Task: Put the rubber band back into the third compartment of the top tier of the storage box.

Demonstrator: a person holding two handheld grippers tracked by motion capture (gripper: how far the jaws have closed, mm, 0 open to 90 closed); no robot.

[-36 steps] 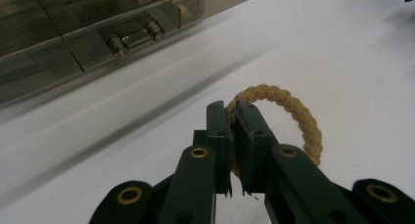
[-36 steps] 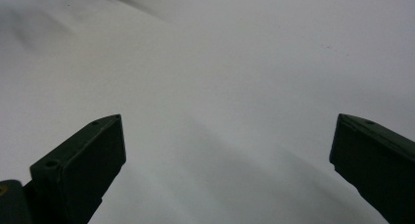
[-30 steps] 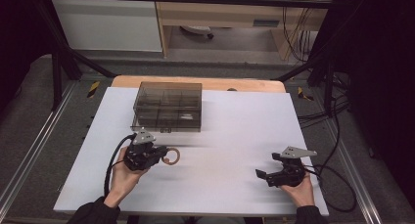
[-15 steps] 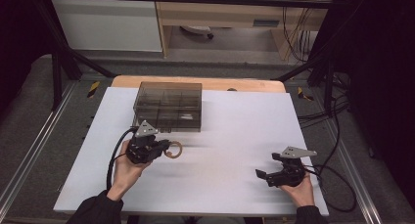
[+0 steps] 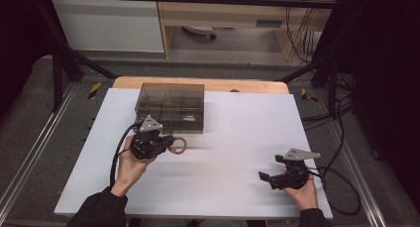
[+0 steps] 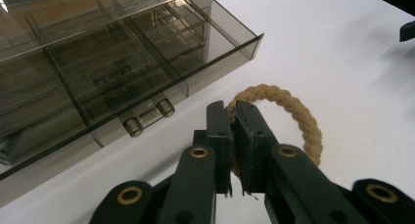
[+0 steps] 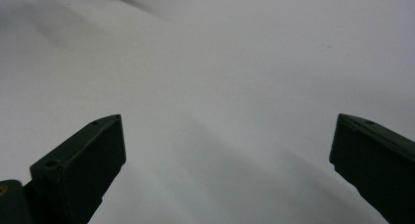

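Observation:
A tan braided rope ring (image 6: 293, 117) is pinched at its near side between the black jaws of my left gripper (image 6: 234, 117). In the high view that gripper (image 5: 168, 143) holds the ring (image 5: 180, 145) just in front of a smoky clear compartment box (image 5: 171, 106) with its lid down. The box's front latch (image 6: 147, 117) is close to the left of the jaws. My right gripper (image 5: 270, 172) rests low at the table's right front, jaws wide open over bare white surface (image 7: 220, 87), nothing between them.
The white tabletop (image 5: 237, 123) has a wooden strip along its far edge. Metal rails flank the table on both sides. Black cables (image 5: 341, 118) hang off the right side. Shelving stands behind the table.
My left gripper has carried the rope ring forward and a little right, toward the box's front. The right gripper has barely shifted.

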